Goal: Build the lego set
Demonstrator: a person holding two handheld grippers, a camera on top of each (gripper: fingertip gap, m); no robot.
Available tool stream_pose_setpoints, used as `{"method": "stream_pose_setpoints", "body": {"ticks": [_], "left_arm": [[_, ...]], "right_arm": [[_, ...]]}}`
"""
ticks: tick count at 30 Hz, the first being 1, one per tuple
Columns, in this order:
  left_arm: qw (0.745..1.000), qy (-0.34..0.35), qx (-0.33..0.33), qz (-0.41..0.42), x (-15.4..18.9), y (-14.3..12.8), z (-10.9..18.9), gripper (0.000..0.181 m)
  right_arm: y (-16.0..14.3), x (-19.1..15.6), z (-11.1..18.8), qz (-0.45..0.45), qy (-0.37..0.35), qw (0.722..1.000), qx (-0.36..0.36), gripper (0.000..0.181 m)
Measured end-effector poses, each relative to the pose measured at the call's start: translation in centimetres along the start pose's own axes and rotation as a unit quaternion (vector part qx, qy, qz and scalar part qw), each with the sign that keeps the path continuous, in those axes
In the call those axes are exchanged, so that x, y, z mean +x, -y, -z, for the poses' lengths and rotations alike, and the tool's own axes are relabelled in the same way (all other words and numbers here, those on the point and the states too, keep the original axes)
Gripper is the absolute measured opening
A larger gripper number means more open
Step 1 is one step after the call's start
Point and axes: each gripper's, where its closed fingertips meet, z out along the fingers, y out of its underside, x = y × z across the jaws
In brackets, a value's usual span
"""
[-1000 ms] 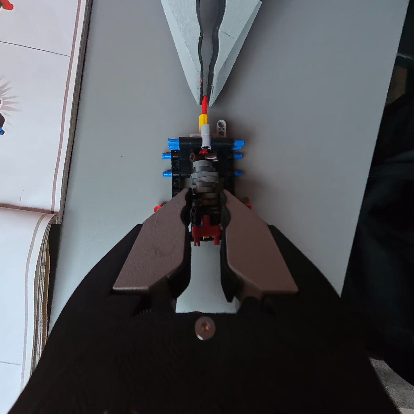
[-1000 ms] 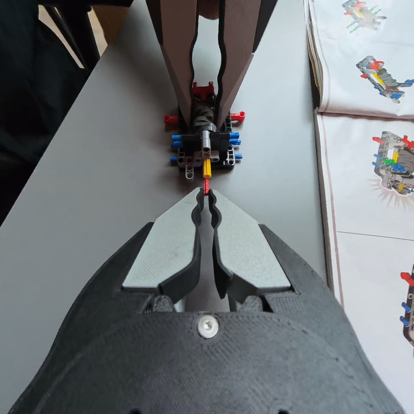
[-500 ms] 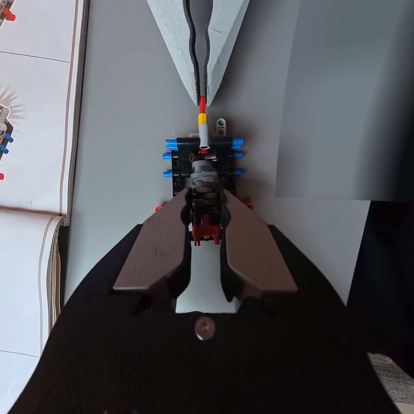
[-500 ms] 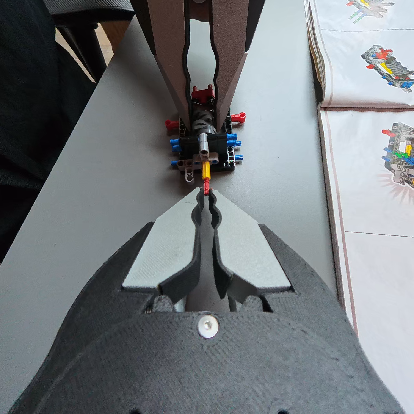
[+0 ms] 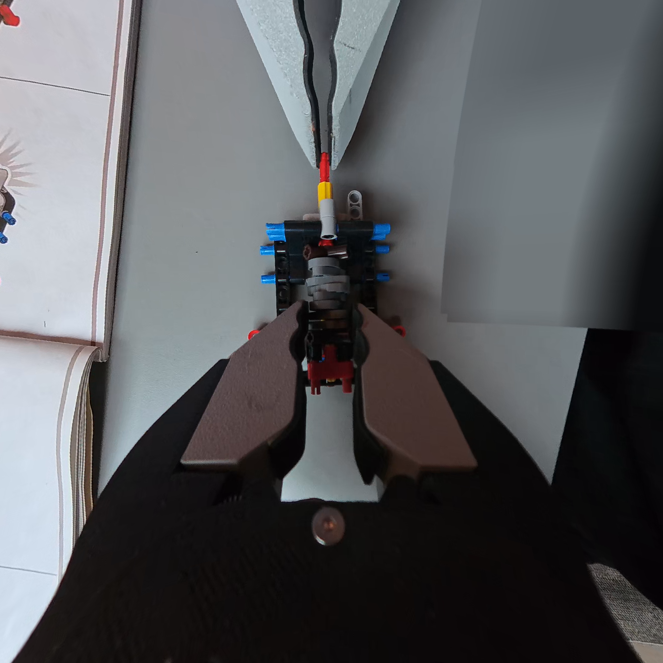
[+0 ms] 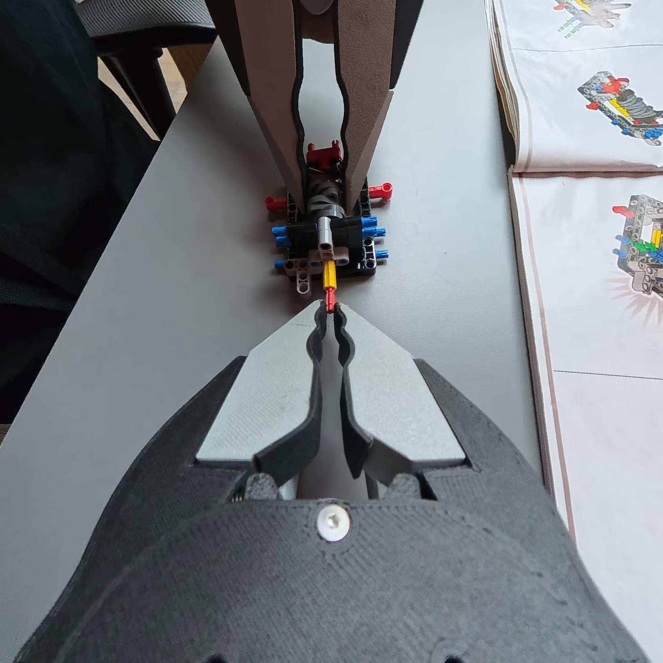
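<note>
light: soft, even daylight | shadows: faint | focus: sharp centre | edges: wide-angle bending, dark corners

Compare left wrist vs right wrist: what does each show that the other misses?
Left wrist only: the top of the grey stacked core inside the black frame, and the brown piece across it.

Right wrist only: the frame's end face with its pin holes and the red pin sticking out sideways, seen in full.

Both: the left gripper clamping the lego assembly on the grey table, the right gripper pinching the red axle entering the yellow connector, and the open instruction booklet.
</note>
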Motion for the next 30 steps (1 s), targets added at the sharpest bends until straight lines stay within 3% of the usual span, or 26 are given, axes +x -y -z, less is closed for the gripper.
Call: {"method": "stream_pose_setpoints", "body": {"ticks": [13, 22, 30], "left_arm": [[1.0, -0.006, 0.003, -0.002, 0.06, -0.08, -0.03, 0.021], [0.998, -0.037, 0.041, 0.018, 0.16, -0.13, 0.09, 0.02], [0.998, -0.03, 0.056, 0.004, 0.05, 0.0, 0.09, 0.021]], "right_arm": [[0.02, 0.02, -0.08, -0.02, 0.016, 1.0, -0.001, 0.0], [0.29, -0.14, -0.25, -0.008, 0.008, 1.0, 0.003, 0.0], [0.22, -0.07, -0.21, -0.137, 0.076, 0.988, 0.009, 0.0]]}}
